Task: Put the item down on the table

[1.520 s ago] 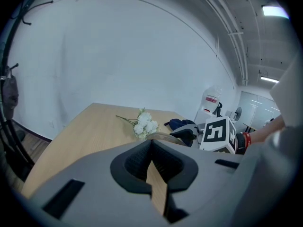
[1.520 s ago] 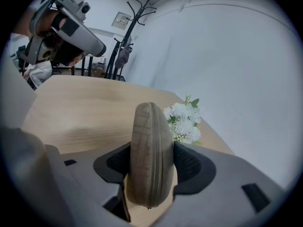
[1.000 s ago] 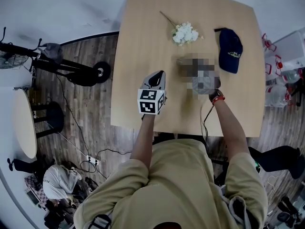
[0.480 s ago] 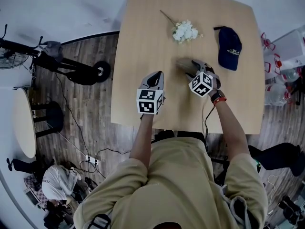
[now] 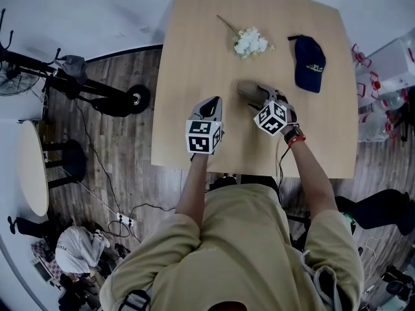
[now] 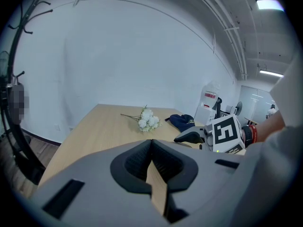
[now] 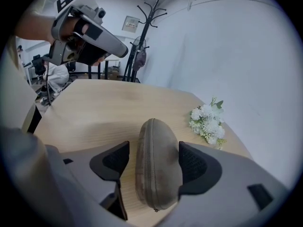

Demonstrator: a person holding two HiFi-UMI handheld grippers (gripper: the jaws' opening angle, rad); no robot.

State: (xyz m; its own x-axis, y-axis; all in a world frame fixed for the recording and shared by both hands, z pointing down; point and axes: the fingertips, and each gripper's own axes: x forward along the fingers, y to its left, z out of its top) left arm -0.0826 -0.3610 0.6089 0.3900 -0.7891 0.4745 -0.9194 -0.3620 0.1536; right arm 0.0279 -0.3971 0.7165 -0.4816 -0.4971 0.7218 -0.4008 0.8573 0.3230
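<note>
1. Right tongs (image 7: 155,163) are wider than a second ago, opening round the grey zip case (image 5: 251,92).
2. Case lies on the worktop (image 5: 194,57), near side of the flowers (image 5: 251,43).
3. Left tongs (image 6: 151,160) pressed together, empty.

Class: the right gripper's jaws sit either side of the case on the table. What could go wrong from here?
1. The right gripper's jaws are opening, but one pad looks close against the case; pulling back now could drag or tip it.
2. The case is rounded, so it may rock or roll once free.
3. The left gripper hovers nearby; a sideways swing could clip it.
</note>
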